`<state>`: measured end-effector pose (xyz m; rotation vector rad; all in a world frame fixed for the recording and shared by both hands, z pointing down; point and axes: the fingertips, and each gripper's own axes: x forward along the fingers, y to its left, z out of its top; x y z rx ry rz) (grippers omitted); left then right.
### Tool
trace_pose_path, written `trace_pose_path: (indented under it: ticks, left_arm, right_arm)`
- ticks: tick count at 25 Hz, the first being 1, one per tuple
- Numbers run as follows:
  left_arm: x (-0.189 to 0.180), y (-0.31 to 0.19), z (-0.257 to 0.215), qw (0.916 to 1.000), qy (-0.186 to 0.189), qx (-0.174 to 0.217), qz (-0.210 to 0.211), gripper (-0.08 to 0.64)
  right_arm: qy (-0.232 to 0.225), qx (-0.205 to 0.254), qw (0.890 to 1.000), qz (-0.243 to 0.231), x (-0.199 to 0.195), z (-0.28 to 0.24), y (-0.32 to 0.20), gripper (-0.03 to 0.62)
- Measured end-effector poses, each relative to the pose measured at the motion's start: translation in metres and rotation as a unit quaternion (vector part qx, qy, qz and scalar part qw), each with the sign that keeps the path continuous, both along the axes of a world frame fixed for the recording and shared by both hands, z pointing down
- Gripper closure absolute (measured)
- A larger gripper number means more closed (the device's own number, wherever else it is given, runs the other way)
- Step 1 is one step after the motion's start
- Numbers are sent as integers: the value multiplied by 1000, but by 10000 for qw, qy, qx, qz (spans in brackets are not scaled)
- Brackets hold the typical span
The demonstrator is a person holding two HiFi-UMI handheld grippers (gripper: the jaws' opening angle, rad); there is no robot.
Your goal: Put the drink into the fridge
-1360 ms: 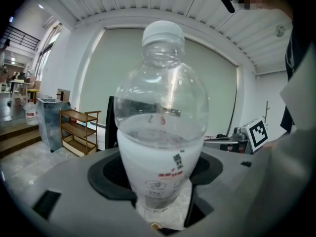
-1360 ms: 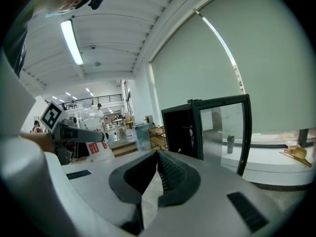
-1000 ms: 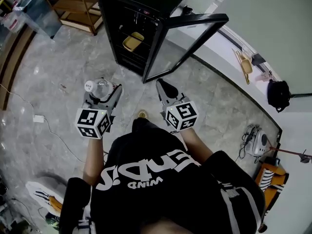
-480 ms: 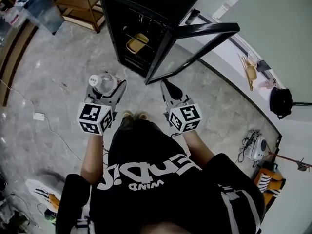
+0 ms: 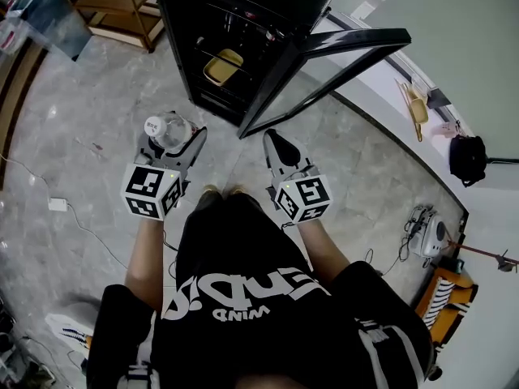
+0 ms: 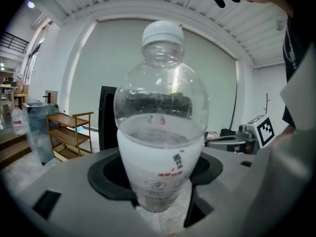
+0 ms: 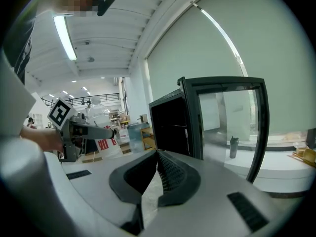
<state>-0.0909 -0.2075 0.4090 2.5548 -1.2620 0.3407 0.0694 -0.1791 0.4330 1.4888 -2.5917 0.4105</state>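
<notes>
Now: clear white-capped plastic bottle (image 6: 160, 127) clamped low in left claw (image 6: 159, 184); right claw (image 7: 157, 174) closed, empty.
May tip loose or clip black fridge's (image 5: 243, 6) open door (image 5: 328, 63).

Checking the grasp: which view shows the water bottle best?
The left gripper view: the water bottle fills the frame, upright, capped, partly full, clamped between the left gripper's tongs. The head view shows mainly its cap and shoulders from above. The right gripper view catches it small and far left.
</notes>
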Motion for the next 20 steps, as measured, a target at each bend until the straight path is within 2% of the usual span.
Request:
trace_pose_path:
  ticks: [9,20]
  left_arm:
    - [-11,-22,52,9999,2,1,110,253]
    - [1,-65,84,9997,16,-58,253,253]
  right_arm:
    - [6,42,9999,141,-15,43,-9,568]
    - [41,-62,9999,143,-16,51,-16,568]
